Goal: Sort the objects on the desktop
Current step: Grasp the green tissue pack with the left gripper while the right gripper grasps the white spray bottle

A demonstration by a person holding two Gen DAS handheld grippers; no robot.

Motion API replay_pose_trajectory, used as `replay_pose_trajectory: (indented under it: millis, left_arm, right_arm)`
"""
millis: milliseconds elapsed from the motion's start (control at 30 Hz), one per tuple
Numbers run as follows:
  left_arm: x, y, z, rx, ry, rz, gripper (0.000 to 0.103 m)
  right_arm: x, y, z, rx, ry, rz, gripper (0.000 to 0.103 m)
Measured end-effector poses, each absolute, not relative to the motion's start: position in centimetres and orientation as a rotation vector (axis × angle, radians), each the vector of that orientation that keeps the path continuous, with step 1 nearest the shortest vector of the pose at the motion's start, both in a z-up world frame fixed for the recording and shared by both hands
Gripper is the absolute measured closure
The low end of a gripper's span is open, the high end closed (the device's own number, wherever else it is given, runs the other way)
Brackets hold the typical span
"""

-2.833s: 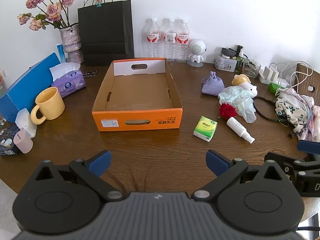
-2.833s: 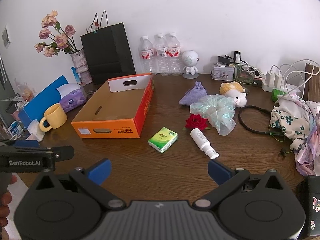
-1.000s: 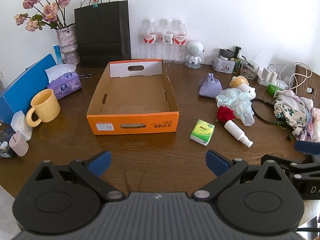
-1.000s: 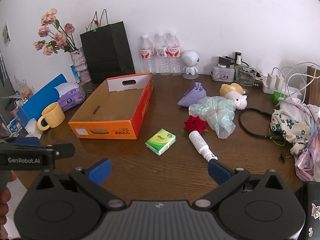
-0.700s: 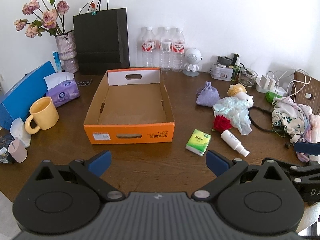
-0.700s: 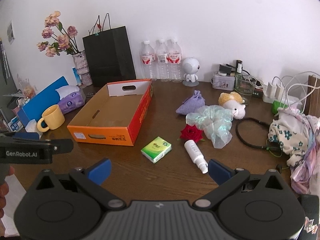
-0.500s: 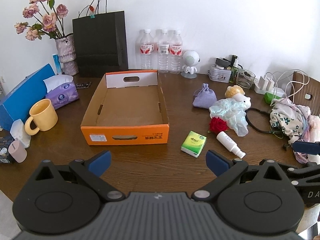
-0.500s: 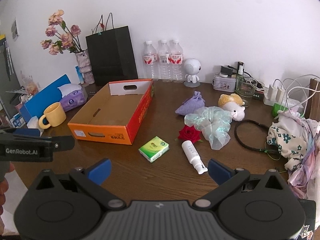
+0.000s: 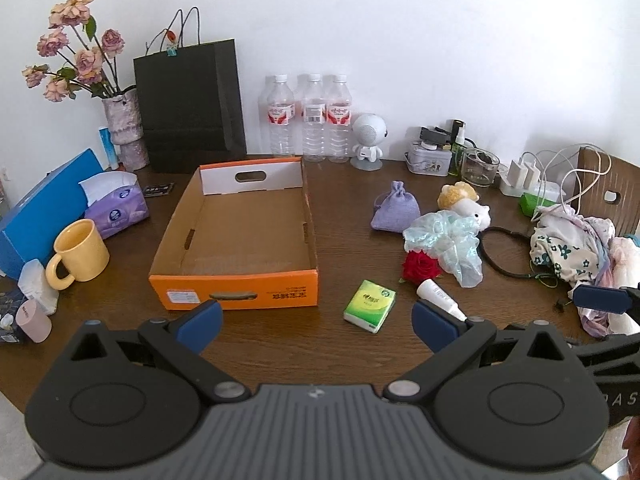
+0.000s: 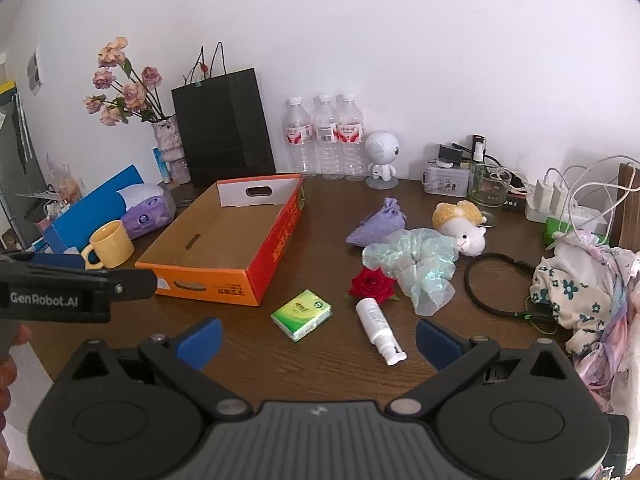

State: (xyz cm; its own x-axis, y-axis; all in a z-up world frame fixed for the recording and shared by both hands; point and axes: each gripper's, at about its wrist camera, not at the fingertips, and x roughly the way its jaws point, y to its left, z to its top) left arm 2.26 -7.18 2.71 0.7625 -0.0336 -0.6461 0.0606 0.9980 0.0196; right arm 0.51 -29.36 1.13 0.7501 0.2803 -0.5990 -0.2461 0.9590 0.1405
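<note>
Through my left wrist camera, the left gripper [image 9: 316, 318] hovers spread and empty above the brown wooden table [image 9: 280, 344], facing a shallow orange cardboard tray [image 9: 240, 236] with nothing in it; a small green tissue packet [image 9: 370, 306] lies just right of its front corner. Through my right wrist camera, the right gripper [image 10: 318, 340] is likewise spread, the packet [image 10: 302, 314] beside a white spray bottle [image 10: 378, 330] and red fabric rose [image 10: 372, 285].
</note>
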Motion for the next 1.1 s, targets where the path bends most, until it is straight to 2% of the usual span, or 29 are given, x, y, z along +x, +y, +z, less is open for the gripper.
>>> replay_pose_trajectory:
  millis: [533,967,1100]
  left_arm:
    - [7.3,-9.7,1.8,0.071,0.727,-0.092,0.0]
    - [13.3,-12.4,-3.9,0.197,0.856,-0.146,0.0]
    - [14.5,-13.0,-6.3,0.252,0.898,-0.16,0.002]
  right_arm:
    - [4.6,-32.2,0.2,0.078,0.684,0.228,0.0]
    - [10.7,-32.4,-4.8,0.023,0.851,0.247,0.0]
    - [12.3,-31.9,-7.1,-0.013,0.92,0.262,0.005]
